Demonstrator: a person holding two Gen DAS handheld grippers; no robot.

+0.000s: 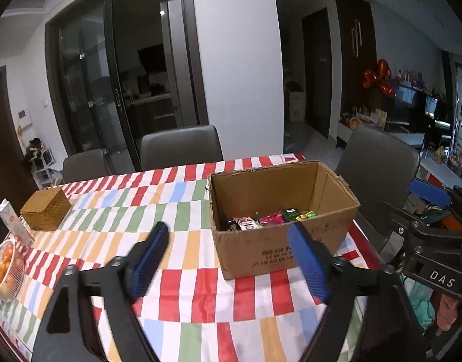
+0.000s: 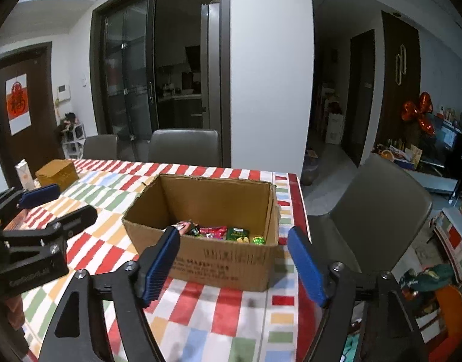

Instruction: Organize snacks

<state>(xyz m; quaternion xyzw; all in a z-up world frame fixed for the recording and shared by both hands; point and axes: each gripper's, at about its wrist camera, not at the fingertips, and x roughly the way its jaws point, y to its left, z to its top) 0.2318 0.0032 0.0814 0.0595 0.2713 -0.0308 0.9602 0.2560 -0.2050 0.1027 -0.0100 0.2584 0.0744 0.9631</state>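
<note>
An open cardboard box [image 1: 279, 241] [image 2: 222, 259] stands on the chequered tablecloth near the table's right end. Several snack packets [image 1: 270, 218] [image 2: 222, 232] lie on its bottom, among them pink, green and dark ones. My left gripper [image 1: 231, 241] is open in front of the box's left half, with nothing between its blue pads. My right gripper [image 2: 234, 247] is open in front of the box's near wall, with nothing between its pads. Each gripper shows at the edge of the other's view: the right gripper [image 1: 436, 241] and the left gripper [image 2: 59, 205].
A woven brown box [image 1: 45, 212] [image 2: 57, 173], a white carton [image 1: 15, 221] and a bowl of oranges [image 1: 4, 268] sit at the table's left. Grey chairs [image 1: 181, 147] [image 2: 378, 211] stand behind and to the right. The table edge [image 2: 300, 211] runs just right of the box.
</note>
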